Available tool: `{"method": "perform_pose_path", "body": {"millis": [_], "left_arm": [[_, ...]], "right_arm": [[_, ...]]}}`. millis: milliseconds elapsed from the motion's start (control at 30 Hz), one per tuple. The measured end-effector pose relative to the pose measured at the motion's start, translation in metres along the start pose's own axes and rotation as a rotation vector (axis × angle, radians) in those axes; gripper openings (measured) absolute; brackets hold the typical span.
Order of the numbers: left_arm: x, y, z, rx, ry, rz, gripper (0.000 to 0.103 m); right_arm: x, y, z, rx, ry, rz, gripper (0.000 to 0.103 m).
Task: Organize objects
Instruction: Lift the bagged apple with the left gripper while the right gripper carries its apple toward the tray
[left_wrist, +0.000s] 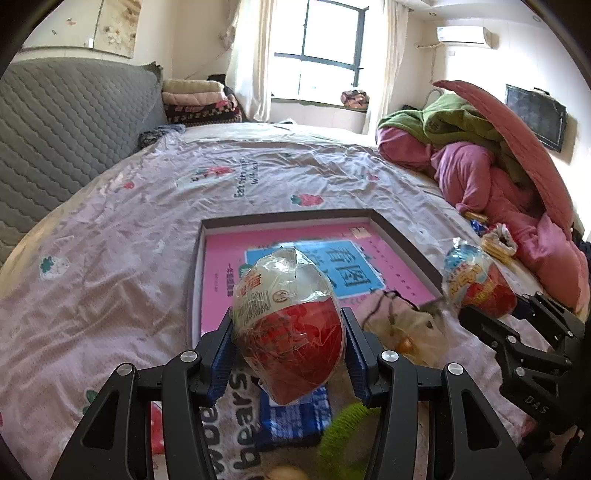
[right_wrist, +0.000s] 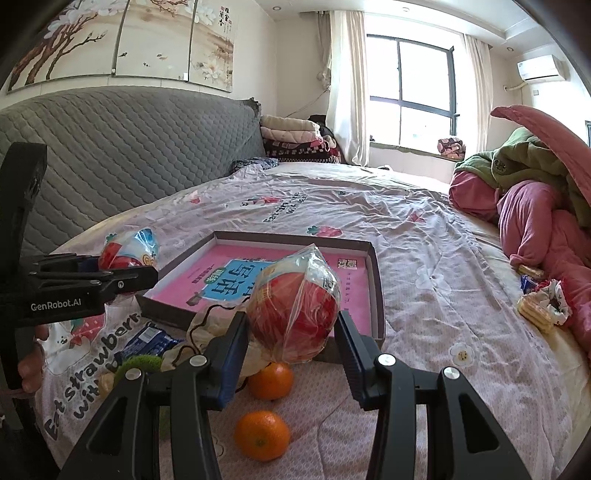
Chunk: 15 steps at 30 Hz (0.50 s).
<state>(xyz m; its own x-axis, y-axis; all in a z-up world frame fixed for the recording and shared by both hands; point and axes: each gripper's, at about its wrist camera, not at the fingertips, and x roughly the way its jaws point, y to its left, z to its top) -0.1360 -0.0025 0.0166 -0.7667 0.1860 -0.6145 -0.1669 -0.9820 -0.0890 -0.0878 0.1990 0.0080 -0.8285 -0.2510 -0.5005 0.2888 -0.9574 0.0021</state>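
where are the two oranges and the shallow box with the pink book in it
nearer orange (right_wrist: 261, 435), right wrist view, middle of its peel
farther orange (right_wrist: 271, 382), right wrist view, front of its peel
shallow box (right_wrist: 377, 288), right wrist view, right wall

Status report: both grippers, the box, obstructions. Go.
Left gripper, right gripper: each shut on a plastic-wrapped red snack cup. Shallow grey box ahead holds pink book. Path looks unobstructed.
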Motion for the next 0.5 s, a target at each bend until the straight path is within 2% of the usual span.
{"method": "perform_pose_path", "body": {"millis": [333,500], "left_arm": [[0.014,0.015,0.015,0.007,-0.020,0.043,0.054],[0.023,0.022,0.022,-0.004,-0.011,0.038,0.054]], "right_arm": [[0.006,-0.007,0.012,-0.016,-0.021,-0.021,0.048],[0.011,-0.011,0.018,-0.027,-0.025,-0.024,0.048]]}}
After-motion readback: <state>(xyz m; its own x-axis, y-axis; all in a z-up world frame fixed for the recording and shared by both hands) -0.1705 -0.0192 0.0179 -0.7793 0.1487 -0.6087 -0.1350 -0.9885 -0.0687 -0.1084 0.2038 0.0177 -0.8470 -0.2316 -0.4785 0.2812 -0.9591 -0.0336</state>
